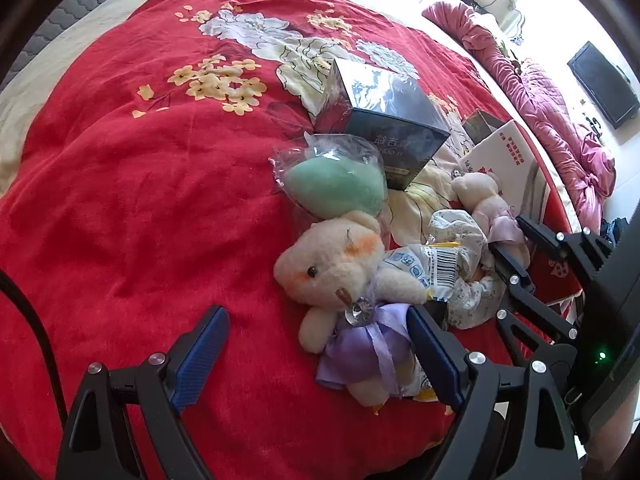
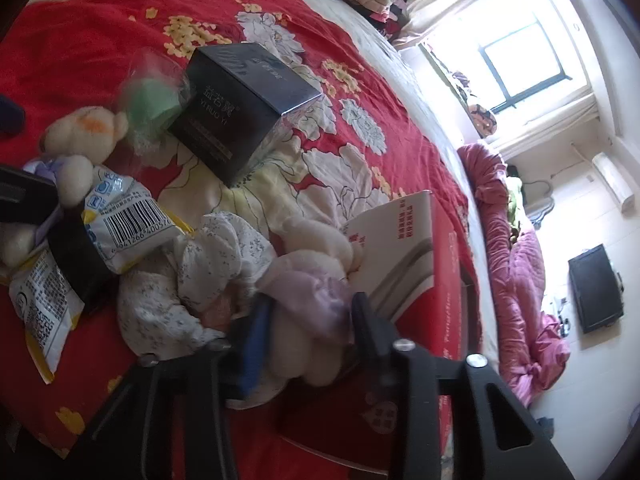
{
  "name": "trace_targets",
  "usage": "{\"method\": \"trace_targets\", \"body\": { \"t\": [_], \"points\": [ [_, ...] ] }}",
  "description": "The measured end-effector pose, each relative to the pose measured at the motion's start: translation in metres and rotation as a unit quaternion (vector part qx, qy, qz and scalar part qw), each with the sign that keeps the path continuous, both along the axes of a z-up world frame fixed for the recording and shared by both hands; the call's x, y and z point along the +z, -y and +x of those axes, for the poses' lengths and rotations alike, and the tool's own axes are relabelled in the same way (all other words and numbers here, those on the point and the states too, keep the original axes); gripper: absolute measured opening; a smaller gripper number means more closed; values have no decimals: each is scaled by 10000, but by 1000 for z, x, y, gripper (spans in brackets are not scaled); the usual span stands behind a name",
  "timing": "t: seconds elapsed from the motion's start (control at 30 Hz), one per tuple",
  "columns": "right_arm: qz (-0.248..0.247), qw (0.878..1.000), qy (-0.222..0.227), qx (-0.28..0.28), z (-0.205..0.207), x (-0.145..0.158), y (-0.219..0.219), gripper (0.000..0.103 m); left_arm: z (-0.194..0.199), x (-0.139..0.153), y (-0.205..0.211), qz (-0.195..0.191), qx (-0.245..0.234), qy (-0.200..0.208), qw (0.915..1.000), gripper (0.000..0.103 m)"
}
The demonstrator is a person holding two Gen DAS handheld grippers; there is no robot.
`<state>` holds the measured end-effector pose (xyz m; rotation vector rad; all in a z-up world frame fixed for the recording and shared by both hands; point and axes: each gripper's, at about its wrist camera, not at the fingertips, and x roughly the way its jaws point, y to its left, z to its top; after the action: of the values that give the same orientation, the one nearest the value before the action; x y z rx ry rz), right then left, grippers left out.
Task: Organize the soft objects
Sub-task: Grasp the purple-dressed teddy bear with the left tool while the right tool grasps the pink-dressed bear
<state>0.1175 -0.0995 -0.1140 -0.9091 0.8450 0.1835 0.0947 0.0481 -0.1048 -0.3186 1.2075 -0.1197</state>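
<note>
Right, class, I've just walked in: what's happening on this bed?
A person is sorting soft toys on a red floral blanket using hand-held tongs. The right tongs straddle a plush bear in a pale purple dress. The left tongs are open beside another plush bear with a purple ribbon, gripping nothing.

A red floral bedspread (image 1: 140,200) covers the bed. A dark glossy box (image 1: 388,120) sits on it, a red-and-white box (image 2: 412,248) nearby. Pink quilt (image 2: 520,280) lies bunched beside the bed.
</note>
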Motion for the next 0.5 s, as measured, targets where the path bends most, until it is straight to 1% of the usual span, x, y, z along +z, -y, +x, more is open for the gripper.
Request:
{"method": "trace_targets", "body": {
  "t": [0.07,0.13,0.2,0.23,0.3,0.33,0.37,0.4,0.43,0.47,0.5],
  "points": [
    [241,9997,0,-47,0,4,3,20,3,-3,-2,-61,20,-38,10000,90],
    [636,9978,11,-169,-1,15,9,18,2,-4,-6,-153,90,-2,9998,89],
    [1193,9922,-19,-351,1,31,19,17,4,-7,-9,-215,142,-6,9997,88],
    [1533,9871,-62,-453,3,39,26,17,5,-9,-10,-268,169,-29,9995,87],
    [2289,9710,-231,-653,7,53,41,17,7,-11,-12,-356,220,-67,9991,87],
    [2541,9638,-297,-751,9,57,47,17,8,-12,-12,-377,227,-85,9990,87],
    [2751,9571,-376,-825,11,59,53,17,9,-13,-12,-387,214,-83,9990,83],
    [2861,9533,-441,-865,12,60,56,17,10,-12,-12,-389,239,-51,9989,79],
    [2924,9509,-450,-908,12,61,58,17,11,-13,-12,-428,258,-51,9987,67],
    [2979,9490,-492,-905,10,62,57,17,12,-13,-12,-502,270,-56,9984,62],
    [3024,9475,-522,-894,10,62,56,17,13,-14,-11,-547,290,-97,9980,61]
  ]
}}
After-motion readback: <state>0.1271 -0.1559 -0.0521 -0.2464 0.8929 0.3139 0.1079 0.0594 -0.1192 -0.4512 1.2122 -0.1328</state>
